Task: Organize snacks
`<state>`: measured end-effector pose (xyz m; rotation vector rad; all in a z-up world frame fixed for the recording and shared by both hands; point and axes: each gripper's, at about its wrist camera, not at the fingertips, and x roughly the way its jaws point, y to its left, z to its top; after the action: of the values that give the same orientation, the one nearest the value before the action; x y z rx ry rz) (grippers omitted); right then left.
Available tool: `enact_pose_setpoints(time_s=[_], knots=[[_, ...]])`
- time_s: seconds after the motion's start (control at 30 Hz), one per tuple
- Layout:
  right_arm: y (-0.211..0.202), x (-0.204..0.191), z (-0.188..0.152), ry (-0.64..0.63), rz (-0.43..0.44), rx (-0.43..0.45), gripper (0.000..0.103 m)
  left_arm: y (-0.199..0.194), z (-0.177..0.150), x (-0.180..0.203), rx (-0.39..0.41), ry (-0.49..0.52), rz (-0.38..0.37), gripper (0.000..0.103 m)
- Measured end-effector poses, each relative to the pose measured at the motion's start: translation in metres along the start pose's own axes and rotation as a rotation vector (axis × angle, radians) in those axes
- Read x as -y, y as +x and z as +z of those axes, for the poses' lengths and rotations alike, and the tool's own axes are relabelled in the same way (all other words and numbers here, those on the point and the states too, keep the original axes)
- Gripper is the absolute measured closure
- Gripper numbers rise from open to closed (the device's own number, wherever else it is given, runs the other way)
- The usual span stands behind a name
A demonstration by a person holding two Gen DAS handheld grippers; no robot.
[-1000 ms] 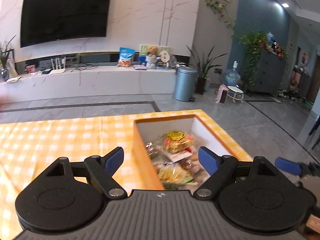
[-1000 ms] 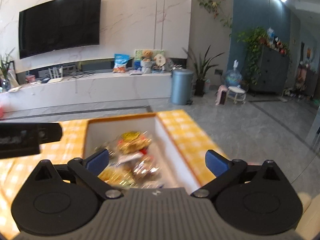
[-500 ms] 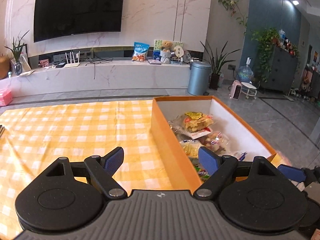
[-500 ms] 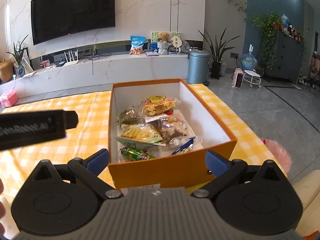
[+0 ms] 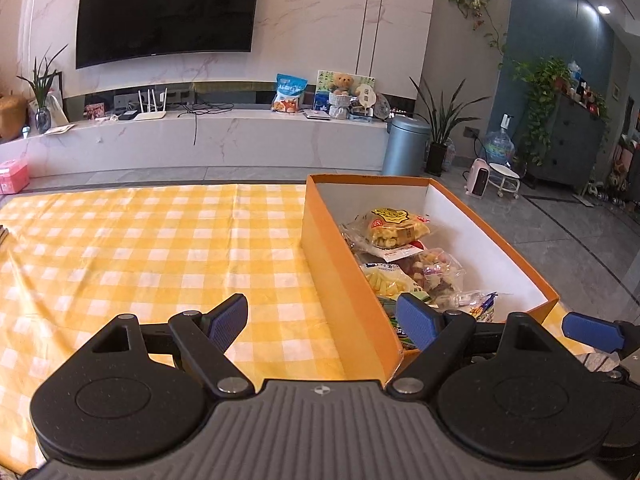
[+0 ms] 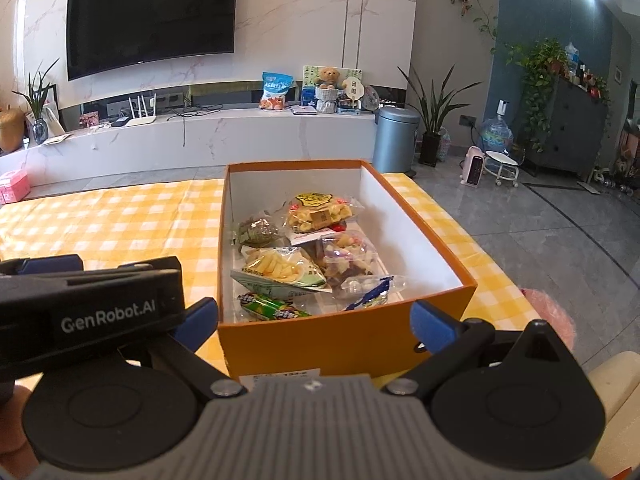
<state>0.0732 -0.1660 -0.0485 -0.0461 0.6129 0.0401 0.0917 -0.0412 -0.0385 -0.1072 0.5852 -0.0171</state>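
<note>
An orange cardboard box (image 6: pixel 348 344) with white inner walls stands on the yellow checked tablecloth (image 6: pixel 120 224). It holds several snack packets: a yellow-labelled cracker bag (image 6: pixel 320 212), a fries packet (image 6: pixel 280 270), a green bar (image 6: pixel 272 306) and a clear bag of mixed sweets (image 6: pixel 346 256). My right gripper (image 6: pixel 315 322) is open and empty, its fingers spread in front of the box's near wall. My left gripper (image 5: pixel 323 318) is open and empty too, level with the near left corner of the box (image 5: pixel 344 280). The left gripper's body (image 6: pixel 88 304) shows at the left of the right wrist view.
The table's right edge runs just beyond the box, with grey floor tiles (image 5: pixel 560 240) past it. A pink object (image 6: pixel 548 312) and a cream cushion (image 6: pixel 616 392) lie low at the right. The tablecloth (image 5: pixel 140 248) stretches wide to the left of the box.
Both grippers have drawn back from over the box toward the near side of the table. The whole box now shows ahead. Both stayed open and empty.
</note>
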Motion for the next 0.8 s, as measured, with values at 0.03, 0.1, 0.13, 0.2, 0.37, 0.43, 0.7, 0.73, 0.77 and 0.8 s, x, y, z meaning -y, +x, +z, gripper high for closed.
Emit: enact_pose_setpoints(time_s=[0.03, 0.1, 0.13, 0.2, 0.37, 0.43, 0.7, 0.73, 0.77, 0.8], knots=[[0.0004, -0.0008, -0.0010, 0.000, -0.001, -0.001, 0.004, -0.0001, 0.0001, -0.0004, -0.003, 0.002, -0.002, 0.004], [0.0010, -0.0008, -0.0014, 0.000, -0.001, -0.002, 0.004, -0.0004, 0.0002, 0.0001, -0.004, 0.001, 0.000, 0.004], [0.0011, -0.0007, -0.0014, 0.000, -0.001, -0.003, 0.004, -0.0006, 0.0004, -0.0003, -0.005, 0.001, 0.001, 0.004], [0.0015, -0.0010, -0.0022, 0.001, -0.001, -0.005, 0.004, 0.0001, 0.0009, 0.0001, -0.009, 0.002, 0.002, 0.004], [0.0014, -0.0008, -0.0025, 0.001, -0.003, -0.007, 0.004, 0.0003, 0.0004, 0.0011, -0.011, -0.001, 0.013, 0.004], [0.0011, -0.0007, -0.0027, 0.006, -0.005, -0.009, 0.004, 0.0001, 0.0000, 0.0011, -0.010, -0.001, 0.007, 0.004], [0.0001, -0.0025, -0.0006, -0.007, -0.011, -0.003, 0.004, -0.0012, -0.0010, 0.0005, -0.010, -0.007, 0.008, 0.004], [0.0000, -0.0023, 0.0003, -0.010, -0.013, -0.002, 0.004, -0.0017, -0.0007, 0.0005, -0.010, -0.008, 0.008, 0.004], [-0.0002, -0.0025, 0.0003, -0.013, -0.016, 0.000, 0.004, -0.0029, -0.0011, 0.0008, -0.010, -0.008, 0.010, 0.004], [-0.0005, -0.0027, 0.0005, -0.016, -0.018, 0.002, 0.004, -0.0023, -0.0004, 0.0008, -0.010, -0.007, 0.012, 0.004]])
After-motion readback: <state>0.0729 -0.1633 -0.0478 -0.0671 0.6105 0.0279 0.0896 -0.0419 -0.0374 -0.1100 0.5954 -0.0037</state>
